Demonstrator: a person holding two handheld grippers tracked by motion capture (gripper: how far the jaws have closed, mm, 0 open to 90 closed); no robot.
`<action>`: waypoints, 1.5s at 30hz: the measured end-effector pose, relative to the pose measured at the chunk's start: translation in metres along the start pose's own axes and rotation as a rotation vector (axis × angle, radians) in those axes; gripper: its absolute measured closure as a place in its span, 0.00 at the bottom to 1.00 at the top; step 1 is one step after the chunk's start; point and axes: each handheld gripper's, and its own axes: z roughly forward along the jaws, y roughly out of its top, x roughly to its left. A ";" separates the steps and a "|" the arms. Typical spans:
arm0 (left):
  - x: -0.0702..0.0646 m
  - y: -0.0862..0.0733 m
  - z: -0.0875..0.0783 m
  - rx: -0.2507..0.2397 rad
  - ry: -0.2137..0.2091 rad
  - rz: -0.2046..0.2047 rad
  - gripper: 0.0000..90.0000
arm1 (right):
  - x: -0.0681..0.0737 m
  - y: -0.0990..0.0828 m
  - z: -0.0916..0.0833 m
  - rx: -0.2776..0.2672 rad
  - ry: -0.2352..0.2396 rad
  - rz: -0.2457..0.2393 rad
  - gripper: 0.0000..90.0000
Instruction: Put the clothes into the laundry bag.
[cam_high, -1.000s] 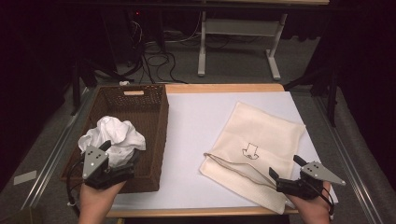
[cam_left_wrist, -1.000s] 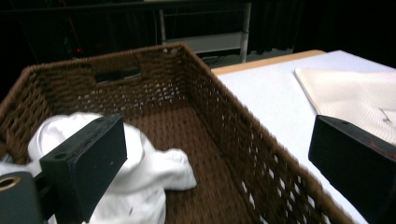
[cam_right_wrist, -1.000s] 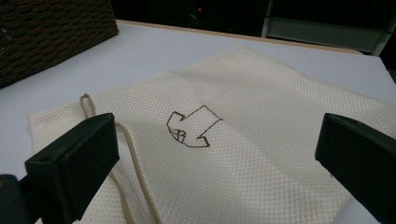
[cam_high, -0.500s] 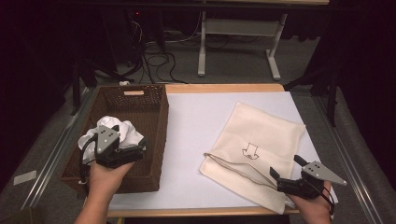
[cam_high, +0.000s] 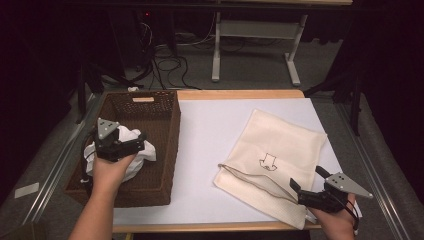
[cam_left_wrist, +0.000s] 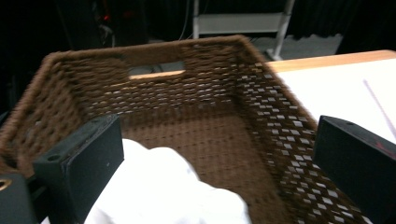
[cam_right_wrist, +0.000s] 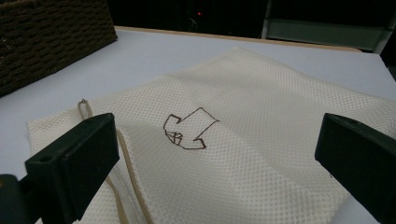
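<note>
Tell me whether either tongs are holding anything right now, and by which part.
Nothing is held. The left tongs stand open above the crumpled white cloth in the brown wicker basket; the right tongs stand open over the cream mesh drawstring bag.

One dark brown woven wicker basket (cam_high: 165, 130). One crumpled white cloth (cam_high: 131, 152) inside. One cream mesh drawstring bag (cam_high: 280, 150), one black arrow drawing (cam_high: 268, 162) on it. Two black two-jaw grippers: left (cam_high: 142, 142), right (cam_high: 304, 184). One white-topped table (cam_high: 215, 125).

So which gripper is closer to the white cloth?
Left. The left gripper is right over the cloth in the basket; the right gripper is across the table by the bag.
</note>
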 end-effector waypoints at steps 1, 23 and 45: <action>0.005 0.001 0.001 0.012 0.018 0.001 0.03 | 0.000 0.000 0.000 -0.004 0.003 0.004 0.00; 0.045 -0.025 0.052 0.655 -0.024 -0.062 0.01 | 0.005 0.001 0.000 -0.003 0.026 -0.003 0.03; 0.031 -0.046 0.070 0.837 -0.009 0.058 0.50 | 0.005 -0.001 0.000 -0.008 0.053 0.000 0.06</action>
